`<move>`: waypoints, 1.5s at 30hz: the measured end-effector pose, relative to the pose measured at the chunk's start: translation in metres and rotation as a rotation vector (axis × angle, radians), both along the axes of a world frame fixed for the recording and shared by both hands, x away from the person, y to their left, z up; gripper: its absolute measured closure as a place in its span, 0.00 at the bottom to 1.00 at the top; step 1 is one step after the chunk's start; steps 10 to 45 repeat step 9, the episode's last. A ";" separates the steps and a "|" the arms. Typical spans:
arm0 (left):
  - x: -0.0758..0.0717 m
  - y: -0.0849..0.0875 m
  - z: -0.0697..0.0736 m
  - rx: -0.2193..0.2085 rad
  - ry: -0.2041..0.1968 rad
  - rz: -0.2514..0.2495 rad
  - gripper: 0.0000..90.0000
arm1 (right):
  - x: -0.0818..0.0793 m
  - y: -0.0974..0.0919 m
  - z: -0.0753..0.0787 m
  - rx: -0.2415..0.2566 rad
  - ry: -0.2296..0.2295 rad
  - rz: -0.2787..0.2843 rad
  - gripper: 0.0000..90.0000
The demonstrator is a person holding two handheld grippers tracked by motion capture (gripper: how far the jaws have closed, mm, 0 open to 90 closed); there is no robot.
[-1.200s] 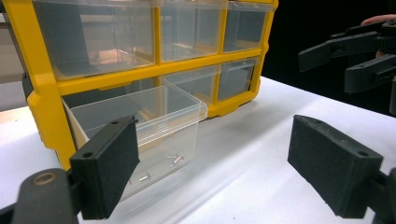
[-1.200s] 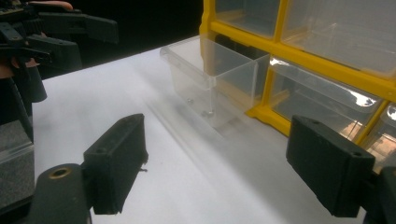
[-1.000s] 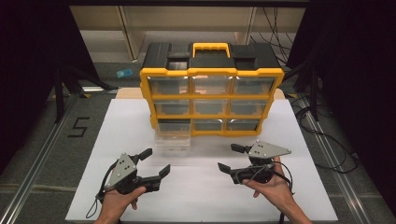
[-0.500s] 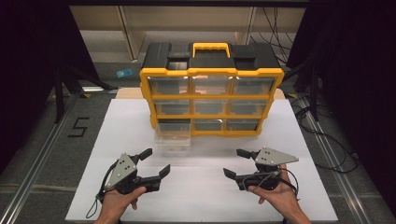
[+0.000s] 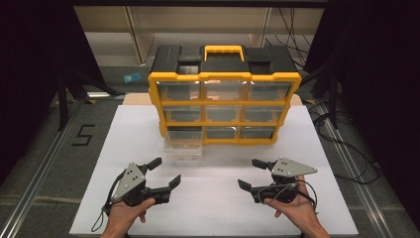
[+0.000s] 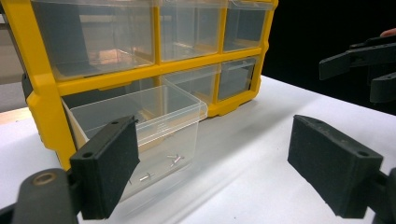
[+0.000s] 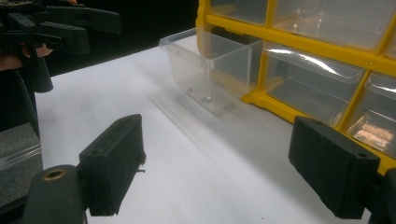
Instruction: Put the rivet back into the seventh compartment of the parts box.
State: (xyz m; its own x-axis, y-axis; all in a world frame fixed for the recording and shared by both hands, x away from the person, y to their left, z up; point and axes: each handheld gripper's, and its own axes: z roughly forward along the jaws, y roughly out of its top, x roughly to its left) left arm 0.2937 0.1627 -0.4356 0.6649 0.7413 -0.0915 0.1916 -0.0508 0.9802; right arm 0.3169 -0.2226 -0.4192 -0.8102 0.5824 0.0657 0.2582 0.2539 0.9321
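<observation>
Your drawer [image 5: 183,148]: clear plastic, pulled halfway out of the bottom-left slot of the yellow organizer [image 5: 224,109], upright, a few small screws [image 6: 173,159] inside.

High view overlooks; both gripper views, seemingly low, share the drawer [image 6: 154,121].

Left gripper [image 6: 212,172] jaws wide apart, empty; clear plastic drawer [image 6: 144,126] pulled out from yellow-framed organiser cabinet [image 6: 44,93], small metal pins [image 6: 173,159] inside.

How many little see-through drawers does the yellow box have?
9, in three rows of three in the yellow box. Eight sit pushed in; the bottom-left drawer is pulled out onto the white table. None looks hidden.
</observation>
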 end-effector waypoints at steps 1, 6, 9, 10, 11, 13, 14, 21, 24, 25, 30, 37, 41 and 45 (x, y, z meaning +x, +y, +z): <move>0.000 0.000 0.000 0.000 0.000 0.000 0.18 | 0.000 0.000 0.000 -0.001 -0.007 -0.001 0.21; 0.000 0.000 0.000 0.000 0.001 0.000 0.18 | 0.000 -0.001 0.000 -0.004 0.007 -0.002 0.21; 0.000 0.000 0.000 0.000 0.001 0.001 0.18 | 0.000 0.000 0.000 -0.005 0.005 0.000 0.21; 0.000 0.000 0.000 0.000 0.001 0.001 0.18 | 0.000 0.000 0.000 -0.005 0.005 0.000 0.21; 0.000 0.000 0.000 0.000 0.001 0.001 0.18 | 0.000 0.000 0.000 -0.005 0.005 0.000 0.21; 0.000 0.000 0.000 0.000 0.001 0.001 0.18 | 0.000 0.000 0.000 -0.005 0.005 0.000 0.21; 0.000 0.000 0.000 0.000 0.001 0.001 0.18 | 0.000 0.000 0.000 -0.005 0.005 0.000 0.21; 0.000 0.000 0.000 0.000 0.001 0.001 0.18 | 0.000 0.000 0.000 -0.005 0.005 0.000 0.21; 0.000 0.000 0.000 0.000 0.001 0.001 0.18 | 0.000 0.000 0.000 -0.005 0.005 0.000 0.21; 0.000 0.000 0.000 0.000 0.001 0.001 0.18 | 0.000 0.000 0.000 -0.005 0.005 0.000 0.21; 0.000 0.000 0.000 0.000 0.001 0.001 0.18 | 0.000 0.000 0.000 -0.005 0.005 0.000 0.21; 0.000 0.000 0.000 0.000 0.001 0.001 0.18 | 0.000 0.000 0.000 -0.005 0.005 0.000 0.21; 0.000 0.000 0.000 0.000 0.001 0.001 0.18 | 0.000 0.000 0.000 -0.005 0.005 0.000 0.21; 0.000 0.000 0.000 0.000 0.001 0.001 0.18 | 0.000 0.000 0.000 -0.005 0.005 0.000 0.21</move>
